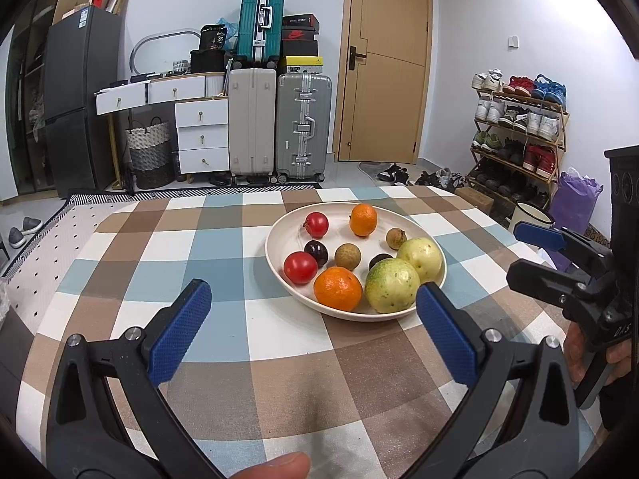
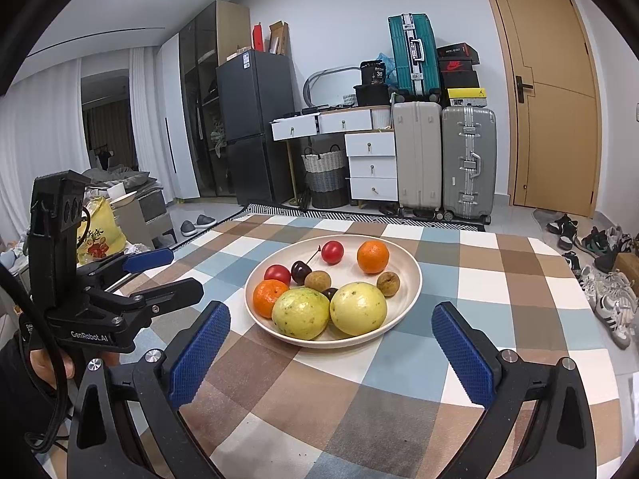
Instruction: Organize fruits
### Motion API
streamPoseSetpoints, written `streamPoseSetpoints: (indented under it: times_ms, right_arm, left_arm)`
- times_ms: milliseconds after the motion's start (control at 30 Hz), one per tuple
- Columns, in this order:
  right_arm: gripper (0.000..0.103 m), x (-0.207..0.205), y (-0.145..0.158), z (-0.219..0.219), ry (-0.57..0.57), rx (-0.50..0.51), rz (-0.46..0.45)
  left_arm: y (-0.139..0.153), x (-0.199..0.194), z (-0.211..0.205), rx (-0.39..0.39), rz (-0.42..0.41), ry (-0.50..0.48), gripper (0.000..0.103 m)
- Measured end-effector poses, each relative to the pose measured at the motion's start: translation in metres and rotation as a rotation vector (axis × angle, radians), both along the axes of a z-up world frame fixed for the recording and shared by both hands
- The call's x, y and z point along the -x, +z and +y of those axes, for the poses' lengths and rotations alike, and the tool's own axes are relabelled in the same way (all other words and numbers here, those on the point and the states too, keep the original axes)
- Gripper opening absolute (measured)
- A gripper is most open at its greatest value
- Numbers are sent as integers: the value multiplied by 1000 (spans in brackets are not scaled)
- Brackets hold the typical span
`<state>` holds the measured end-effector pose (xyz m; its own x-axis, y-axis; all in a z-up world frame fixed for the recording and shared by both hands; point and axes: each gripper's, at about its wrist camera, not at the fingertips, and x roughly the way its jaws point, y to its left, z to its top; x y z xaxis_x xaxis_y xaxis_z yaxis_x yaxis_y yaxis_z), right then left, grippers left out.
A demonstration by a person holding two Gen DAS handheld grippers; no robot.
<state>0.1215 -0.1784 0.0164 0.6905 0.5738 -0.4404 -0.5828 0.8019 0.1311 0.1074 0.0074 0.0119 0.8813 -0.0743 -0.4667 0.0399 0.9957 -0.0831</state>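
Both grippers hover wide open and empty over the checked surface [image 1: 279, 359], the left gripper [image 1: 313, 319] and right gripper [image 2: 331, 343] just short of the white plate [image 2: 411, 291]. Nearest lie two yellow-green guavas [image 2: 301, 313], probably firm and heavyish: grip across the middle. Behind them, the mandarins [image 2: 373, 256], small red fruits [image 2: 332, 252] and a cherry [image 2: 299, 272] look light, smooth and bruisable.

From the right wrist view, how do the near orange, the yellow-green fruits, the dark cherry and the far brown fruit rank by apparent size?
1. The two yellow-green fruits look alike; both lie nearest the camera, so I won't split them.
2. Near orange, partly hidden.
3. Far brown fruit and dark cherry look alike.
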Motion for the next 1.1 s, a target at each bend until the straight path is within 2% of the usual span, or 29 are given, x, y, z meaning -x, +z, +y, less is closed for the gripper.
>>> streamPoseSetpoints:
  times_ms: [1100]
  right_arm:
    - [103,0,-1,1,-1,0,5]
  left_arm:
    - [-1,0,0,-1,2,2,102]
